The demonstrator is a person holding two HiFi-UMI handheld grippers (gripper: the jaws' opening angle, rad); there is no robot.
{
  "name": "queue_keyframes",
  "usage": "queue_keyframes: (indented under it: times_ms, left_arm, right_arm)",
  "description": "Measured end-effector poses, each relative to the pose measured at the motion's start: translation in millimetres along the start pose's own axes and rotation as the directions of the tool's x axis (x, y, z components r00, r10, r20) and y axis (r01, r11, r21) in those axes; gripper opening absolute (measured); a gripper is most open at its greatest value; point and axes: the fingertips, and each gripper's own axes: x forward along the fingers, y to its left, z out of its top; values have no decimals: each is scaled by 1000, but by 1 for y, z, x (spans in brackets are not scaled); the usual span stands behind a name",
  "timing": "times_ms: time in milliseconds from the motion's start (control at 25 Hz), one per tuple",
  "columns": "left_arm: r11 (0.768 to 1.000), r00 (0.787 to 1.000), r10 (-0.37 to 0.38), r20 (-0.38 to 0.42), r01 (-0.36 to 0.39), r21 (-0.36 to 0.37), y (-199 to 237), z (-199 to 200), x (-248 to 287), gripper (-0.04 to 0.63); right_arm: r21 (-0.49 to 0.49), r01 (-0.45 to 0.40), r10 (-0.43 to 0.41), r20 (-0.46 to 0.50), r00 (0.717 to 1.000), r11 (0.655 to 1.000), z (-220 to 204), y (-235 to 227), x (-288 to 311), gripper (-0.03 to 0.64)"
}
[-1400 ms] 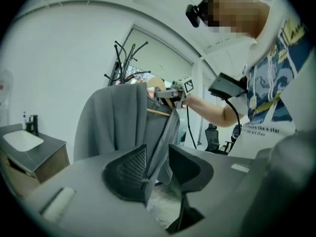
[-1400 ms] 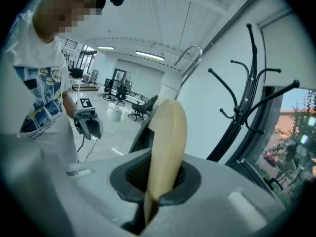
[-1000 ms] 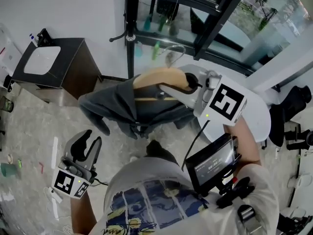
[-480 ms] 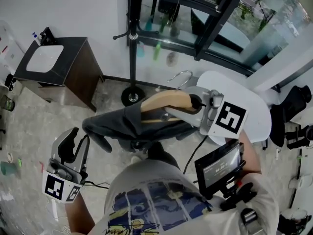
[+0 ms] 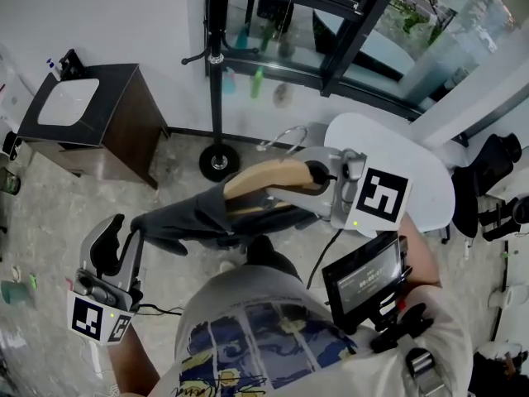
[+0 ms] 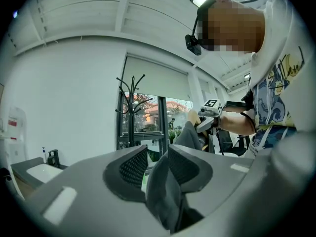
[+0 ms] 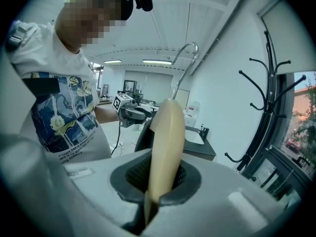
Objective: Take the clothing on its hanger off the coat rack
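right gripper (image 7: 159, 181) pinches the pale wooden hanger (image 5: 269, 176), left gripper (image 6: 157, 164) stands spread around the dark grey garment (image 5: 194, 217), both clear of the black coat rack (image 5: 216, 98) (lift-off judged done, set-down left).

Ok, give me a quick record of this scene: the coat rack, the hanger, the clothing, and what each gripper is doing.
coat rack: black, upright on a round base
hanger: wooden, hook clear of the coat rack
clothing: dark grey, draped on the hanger
right gripper: jaws shut on the hanger
left gripper: jaws apart, end of the clothing between them
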Motion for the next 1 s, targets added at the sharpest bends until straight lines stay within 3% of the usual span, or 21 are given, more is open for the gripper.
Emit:
queue_keyframes:
  times_ms: [1000]
  left_arm:
    - [998,998,-58,-18,58,-16,-10,-5,16,135]
  right_arm:
    - [-17,-4,3,-26,1000,1000,-2,-1,0,3]
